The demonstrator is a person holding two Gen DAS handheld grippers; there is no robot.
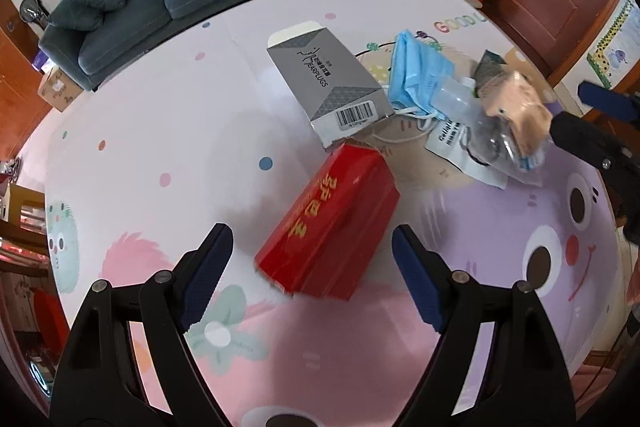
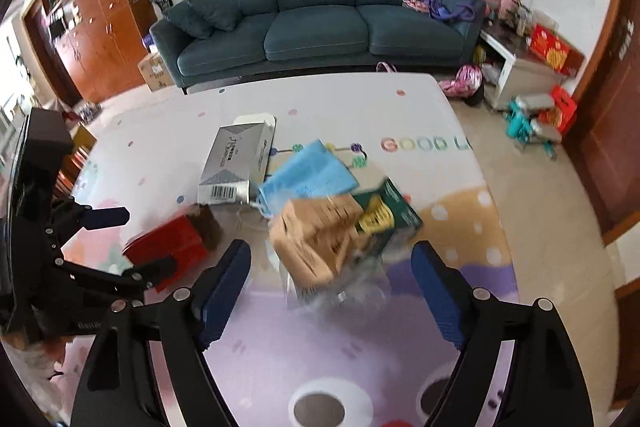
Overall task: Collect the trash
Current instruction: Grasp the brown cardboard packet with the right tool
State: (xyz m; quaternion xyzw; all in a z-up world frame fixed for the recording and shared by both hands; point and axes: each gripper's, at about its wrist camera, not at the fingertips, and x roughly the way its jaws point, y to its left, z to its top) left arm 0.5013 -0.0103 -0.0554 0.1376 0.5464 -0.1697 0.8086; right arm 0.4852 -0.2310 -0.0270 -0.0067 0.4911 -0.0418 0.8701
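Trash lies on a cartoon play mat [image 1: 160,131]. A red box [image 1: 332,235] sits just ahead of my open left gripper [image 1: 312,259], between its fingers' line but apart from them. Behind it lie a grey earplugs box [image 1: 328,83], a blue face mask [image 1: 420,75], a clear plastic bottle [image 1: 480,131] and a tan carton [image 1: 516,107]. My right gripper [image 2: 332,283] is open, with the tan carton [image 2: 316,239] and a green box [image 2: 388,215] just ahead of it. The red box [image 2: 168,247] lies to its left.
A dark teal sofa [image 2: 312,11] stands behind the mat. A white side table [image 2: 520,71] with red gift boxes is at the right. Wooden cabinets [image 2: 96,7] line the left wall. A cardboard box [image 1: 56,91] sits beside the sofa.
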